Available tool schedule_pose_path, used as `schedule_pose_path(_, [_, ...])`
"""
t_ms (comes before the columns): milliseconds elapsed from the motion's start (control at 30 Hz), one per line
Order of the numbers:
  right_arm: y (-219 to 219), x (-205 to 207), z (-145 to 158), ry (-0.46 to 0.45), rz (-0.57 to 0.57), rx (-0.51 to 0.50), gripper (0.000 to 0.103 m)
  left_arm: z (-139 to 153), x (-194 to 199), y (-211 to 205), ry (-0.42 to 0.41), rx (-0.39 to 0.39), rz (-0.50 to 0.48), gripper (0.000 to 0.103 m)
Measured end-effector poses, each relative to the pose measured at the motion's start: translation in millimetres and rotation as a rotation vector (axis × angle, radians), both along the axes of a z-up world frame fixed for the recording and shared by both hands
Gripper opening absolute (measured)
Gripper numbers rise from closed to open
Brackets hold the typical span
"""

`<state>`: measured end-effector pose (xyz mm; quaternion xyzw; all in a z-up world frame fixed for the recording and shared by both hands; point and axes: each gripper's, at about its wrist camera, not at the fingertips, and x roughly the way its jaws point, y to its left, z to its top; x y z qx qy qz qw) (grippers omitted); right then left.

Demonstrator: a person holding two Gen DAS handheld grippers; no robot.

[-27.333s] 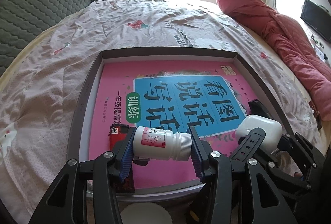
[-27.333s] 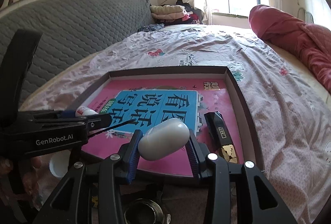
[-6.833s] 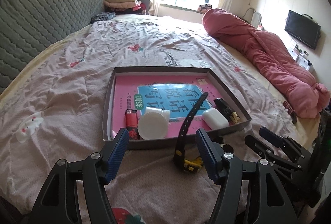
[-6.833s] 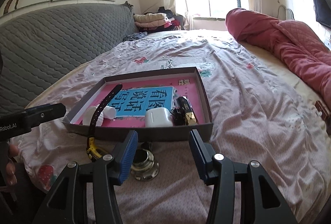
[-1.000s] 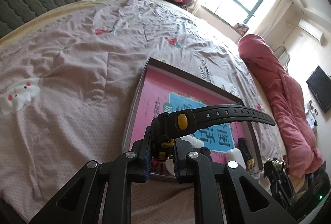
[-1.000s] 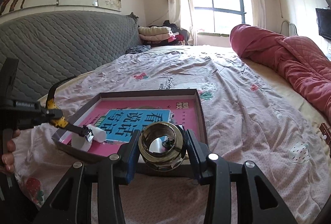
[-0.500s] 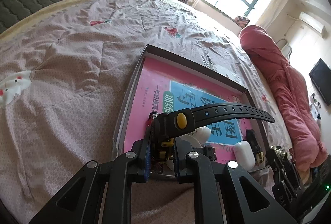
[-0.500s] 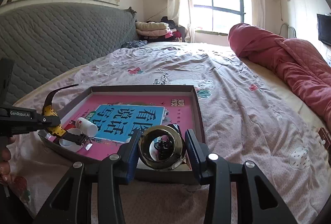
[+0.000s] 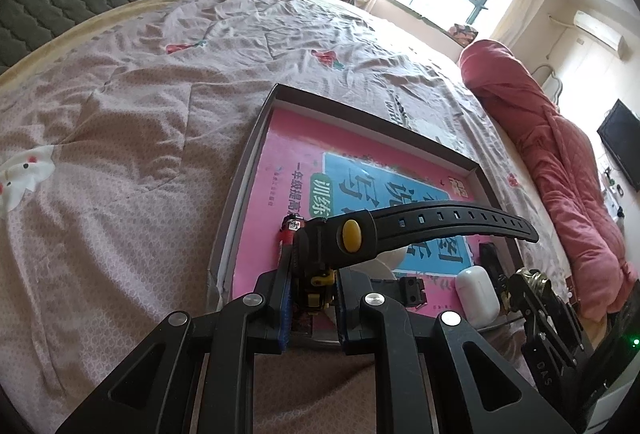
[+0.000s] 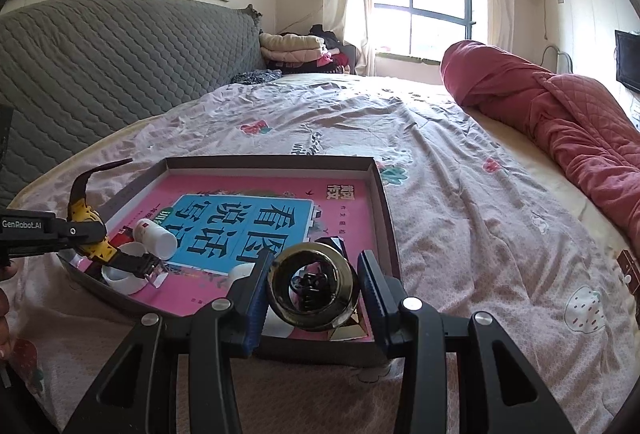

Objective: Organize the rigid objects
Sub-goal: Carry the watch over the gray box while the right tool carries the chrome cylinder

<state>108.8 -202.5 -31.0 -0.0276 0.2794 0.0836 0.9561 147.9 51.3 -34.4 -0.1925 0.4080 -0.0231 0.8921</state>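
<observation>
- your left gripper [image 9: 311, 308] has its jaws pinched narrow on the black rubber wristwatch with yellow trim [image 9: 348, 238], held above the near left corner of the shallow brown cardboard tray [image 9: 244, 169]; one strap juts out to the right.
- your right gripper [image 10: 313, 290] has its jaws clamped at mid width on the round gold-rimmed metal tin [image 10: 312, 288], hanging over the tray's near right corner.
- in the tray, on the pink and blue chinese workbook [image 10: 244, 222], lie a small white pill bottle [image 10: 155, 234], a white round lid [image 10: 122, 276], a white earbud case [image 9: 478, 294] and a red lighter [image 9: 289, 230].
- the tray rests on the pink patterned bedspread [image 10: 460, 193].
</observation>
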Motion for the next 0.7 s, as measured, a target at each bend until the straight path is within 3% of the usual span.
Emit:
schedule_pose_path(500, [4.3,2.0,-3.3,-0.005,-0.002,-0.031,0.043,0.9,0.0,-4.8,0.004,0.039,-0.015,0.018])
schedule_pose_path(700, [6.4,4.8,-7.6,0.009,0.013,-0.04,0.043,0.2,0.9,-1.0,0.007,0.021,-0.006,0.019])
